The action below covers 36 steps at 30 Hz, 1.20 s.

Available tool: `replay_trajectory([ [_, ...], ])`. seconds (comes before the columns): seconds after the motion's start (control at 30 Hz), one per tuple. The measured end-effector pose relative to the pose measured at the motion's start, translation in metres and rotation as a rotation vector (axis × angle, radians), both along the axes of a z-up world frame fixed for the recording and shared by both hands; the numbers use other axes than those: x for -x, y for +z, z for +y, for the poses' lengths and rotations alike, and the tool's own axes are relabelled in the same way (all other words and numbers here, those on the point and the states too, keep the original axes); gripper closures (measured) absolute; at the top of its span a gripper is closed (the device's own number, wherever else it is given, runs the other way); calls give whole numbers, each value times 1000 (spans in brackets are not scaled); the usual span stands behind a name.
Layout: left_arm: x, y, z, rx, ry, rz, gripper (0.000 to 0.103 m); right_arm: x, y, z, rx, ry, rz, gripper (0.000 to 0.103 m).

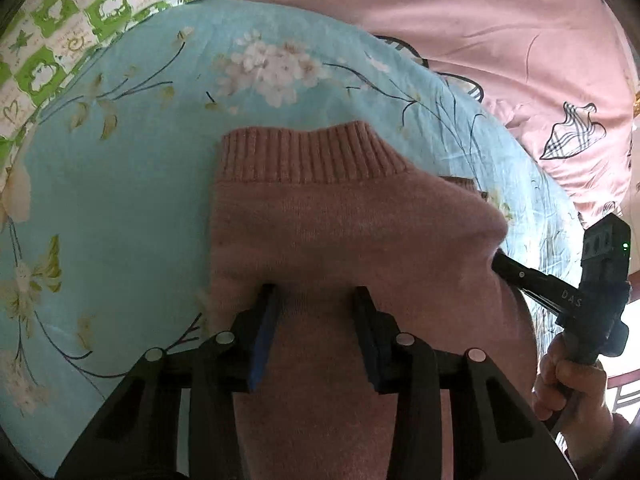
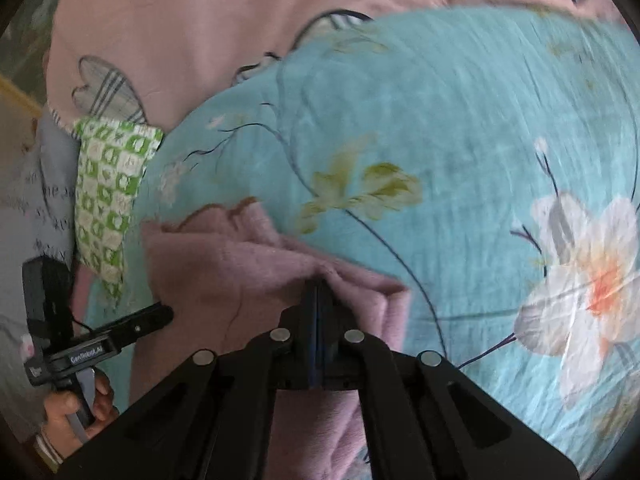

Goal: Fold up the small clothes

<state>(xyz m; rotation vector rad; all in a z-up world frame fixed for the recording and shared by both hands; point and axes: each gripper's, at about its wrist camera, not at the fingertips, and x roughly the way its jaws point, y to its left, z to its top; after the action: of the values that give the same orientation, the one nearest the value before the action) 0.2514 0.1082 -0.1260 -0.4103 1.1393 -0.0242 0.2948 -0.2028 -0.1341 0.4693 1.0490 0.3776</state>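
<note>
A small pink knitted sweater (image 1: pixel 340 220) with a ribbed collar (image 1: pixel 304 152) lies on a light blue floral quilt (image 1: pixel 120 200). My left gripper (image 1: pixel 316 300) is open, its jaws resting on the sweater's lower part with cloth between them. My right gripper (image 2: pixel 316 288) is shut on a fold of the pink sweater (image 2: pixel 240 272) and lifts it into a ridge. In the left wrist view the right gripper (image 1: pixel 504 264) reaches under the sweater's right edge. In the right wrist view the left gripper (image 2: pixel 160 316) shows at the left, held by a hand.
A pink bedsheet (image 1: pixel 480 20) with line drawings lies beyond the quilt. A green and white checked pillow (image 1: pixel 60 40) sits at the far left; it also shows in the right wrist view (image 2: pixel 112 184). The blue quilt (image 2: pixel 480 140) spreads to the right.
</note>
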Motion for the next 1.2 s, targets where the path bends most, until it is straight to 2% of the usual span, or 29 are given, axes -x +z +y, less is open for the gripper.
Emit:
replay_trajectory([
  [0.07,8,10,-2,-2,-3,-13,62,2,2,-3,-32,0,1,103],
  [0.2,40,36,-3,8,8,-67,44,16,28,-6,-61,10,-37,100],
  [0.33,82,50,-11,31,6,-88,43,50,57,-6,-79,33,-82,95],
  [0.37,92,51,-12,38,8,-88,43,60,61,-5,-75,41,-86,88],
  [0.4,102,52,-15,44,8,-86,43,71,64,-3,-75,53,-92,76],
  [0.47,129,51,-21,47,2,-81,42,96,70,0,-65,65,-105,59],
  [0.5,142,51,-24,46,-2,-79,41,106,71,2,-59,66,-112,57],
  [0.63,192,49,-33,37,-7,-75,37,155,70,8,-35,90,-110,57],
  [0.8,248,46,-39,-4,4,-74,32,216,62,16,1,114,-97,50],
  [1.0,286,39,-47,-110,-16,-69,28,273,50,31,94,140,-104,45],
  [1.2,313,30,-56,-199,-58,-59,25,304,40,38,156,148,-103,41],
])
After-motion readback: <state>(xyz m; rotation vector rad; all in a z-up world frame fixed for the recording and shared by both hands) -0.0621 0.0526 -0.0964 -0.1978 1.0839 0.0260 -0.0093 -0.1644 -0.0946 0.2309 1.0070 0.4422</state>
